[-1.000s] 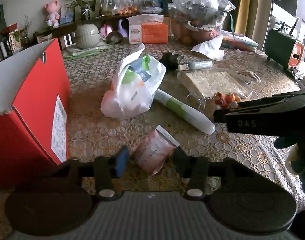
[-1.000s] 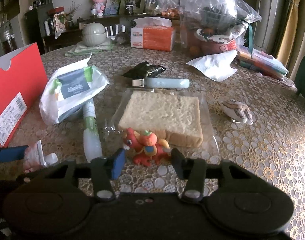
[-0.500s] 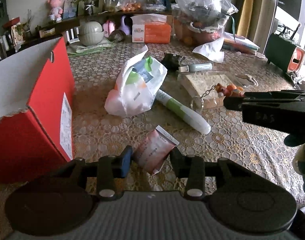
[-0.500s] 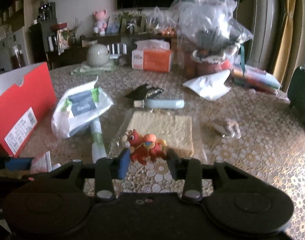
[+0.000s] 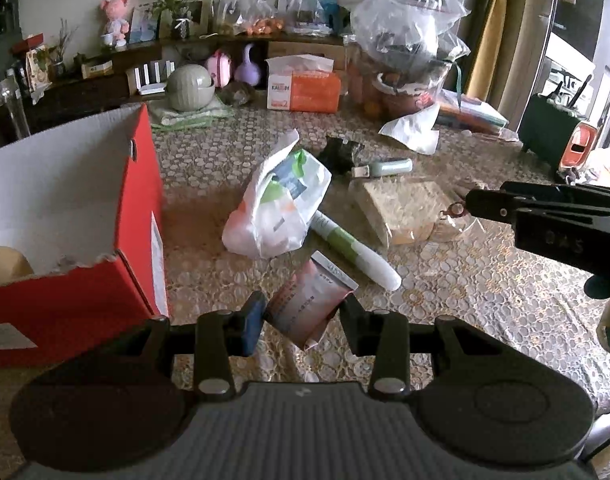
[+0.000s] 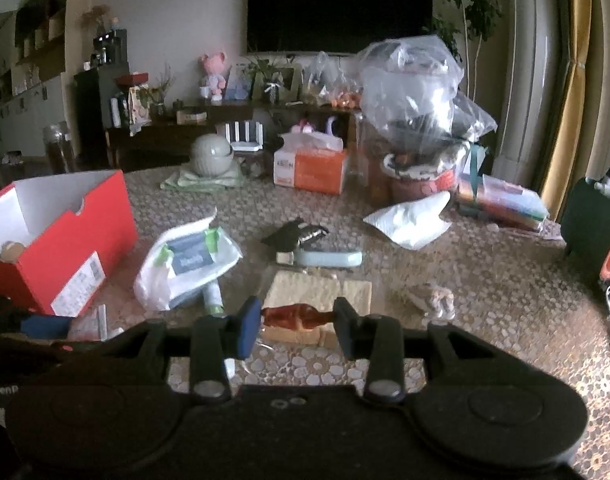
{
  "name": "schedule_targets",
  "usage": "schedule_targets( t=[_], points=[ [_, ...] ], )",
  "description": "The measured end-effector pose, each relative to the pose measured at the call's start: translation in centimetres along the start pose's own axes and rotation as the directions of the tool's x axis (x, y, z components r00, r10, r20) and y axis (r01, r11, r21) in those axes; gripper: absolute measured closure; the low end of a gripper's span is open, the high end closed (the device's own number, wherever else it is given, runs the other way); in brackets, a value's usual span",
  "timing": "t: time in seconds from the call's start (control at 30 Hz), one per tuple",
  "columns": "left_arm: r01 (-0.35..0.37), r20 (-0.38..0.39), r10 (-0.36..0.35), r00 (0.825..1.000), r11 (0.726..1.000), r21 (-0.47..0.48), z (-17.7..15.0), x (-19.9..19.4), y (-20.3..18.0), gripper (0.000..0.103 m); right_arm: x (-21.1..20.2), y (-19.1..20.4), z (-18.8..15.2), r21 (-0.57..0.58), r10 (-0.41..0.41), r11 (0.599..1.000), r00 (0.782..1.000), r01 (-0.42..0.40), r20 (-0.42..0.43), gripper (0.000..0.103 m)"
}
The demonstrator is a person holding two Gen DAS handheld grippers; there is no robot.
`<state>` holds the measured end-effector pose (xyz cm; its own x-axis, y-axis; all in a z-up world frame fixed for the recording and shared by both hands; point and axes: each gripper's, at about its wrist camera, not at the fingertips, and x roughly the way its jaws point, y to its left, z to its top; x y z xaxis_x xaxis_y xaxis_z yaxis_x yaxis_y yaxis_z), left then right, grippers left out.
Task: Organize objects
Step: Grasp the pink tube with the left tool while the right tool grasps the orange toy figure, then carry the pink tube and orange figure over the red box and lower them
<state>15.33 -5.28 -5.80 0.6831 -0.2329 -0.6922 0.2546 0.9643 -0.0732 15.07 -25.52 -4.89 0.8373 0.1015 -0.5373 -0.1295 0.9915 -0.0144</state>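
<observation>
1. Pink tube (image 5: 311,303) sits clamped crosswise in my left gripper (image 5: 301,316); the jaws are narrow and both press its sides, holding it clear of the counter (image 5: 465,292).
2. My right gripper (image 6: 297,322) has its jaws closed on a red-orange toy (image 6: 293,317), gripped end to end above the bread (image 6: 317,292).
3. From the left view I see the right gripper's black arm to the right, with a key ring (image 5: 452,211) hanging at its tip.
4. The red box (image 5: 65,240) stands open to the left of both grippers, something tan inside it.
5. On the counter I see a white bag (image 5: 277,204), a green-white tube (image 5: 353,248) just beside it, and a pale clip (image 6: 321,258) beyond the bread.
</observation>
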Motion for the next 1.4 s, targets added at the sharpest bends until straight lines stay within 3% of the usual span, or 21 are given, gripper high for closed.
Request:
schedule_targets(
  t=[0.33,0.73,1.4],
  points=[
    [0.038,0.032,-0.038,0.999,0.999,0.012,1.3,-3.4,0.9,0.063,-3.8,0.5,2.3,-0.006,0.045,0.999,0.998,-0.045,0.051,0.064],
    [0.039,0.054,-0.039,0.998,0.999,0.014,2.6,-7.3,3.8,0.063,-6.9,4.9,5.9,-0.085,0.166,0.983,0.986,-0.164,0.013,0.064],
    [-0.053,0.117,0.051,0.992,0.998,0.015,5.1,-12.1,12.4,0.063,-6.7,15.2,11.8,-0.224,0.299,0.931,0.954,-0.288,0.016,0.064]
  ],
)
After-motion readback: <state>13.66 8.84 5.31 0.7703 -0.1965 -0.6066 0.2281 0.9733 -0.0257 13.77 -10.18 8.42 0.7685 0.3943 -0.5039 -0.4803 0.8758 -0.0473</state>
